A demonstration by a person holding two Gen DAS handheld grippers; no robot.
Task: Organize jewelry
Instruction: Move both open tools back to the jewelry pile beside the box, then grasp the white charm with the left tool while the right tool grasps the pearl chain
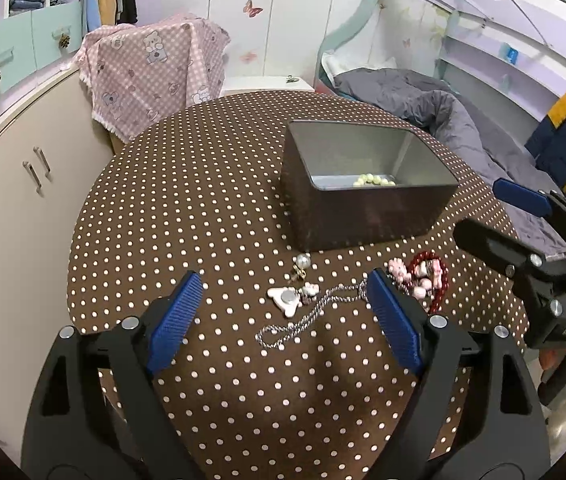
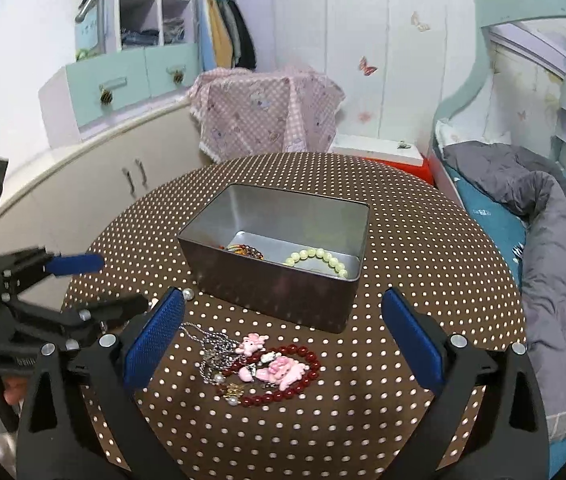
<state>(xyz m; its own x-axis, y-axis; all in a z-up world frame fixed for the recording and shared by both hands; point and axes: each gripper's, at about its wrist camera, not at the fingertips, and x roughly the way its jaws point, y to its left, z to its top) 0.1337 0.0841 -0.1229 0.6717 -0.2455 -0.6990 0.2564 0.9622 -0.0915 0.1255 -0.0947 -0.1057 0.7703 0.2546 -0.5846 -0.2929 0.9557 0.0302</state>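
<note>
You had two bracelets in the tin box (image 2: 275,268) already. The red bracelet (image 2: 283,376) and silver chain (image 1: 303,320) lay on the worktop (image 1: 223,208). Your left gripper (image 1: 285,320) and right gripper (image 2: 283,340) were both spread wide, holding nothing.

A brown, white-dotted tablecloth (image 2: 423,216) is being shown under a grey tin (image 2: 279,216); pale green beads (image 2: 319,258) and dark red beads (image 2: 303,354) are being seen.

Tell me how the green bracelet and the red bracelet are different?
The green bracelet has pale, pearly beads; the red bracelet has dark, shiny ones. The green bracelet lies inside the tin box; the red bracelet lies on the dotted tablecloth, ringed around pink charms. Both are round bead loops.
</note>
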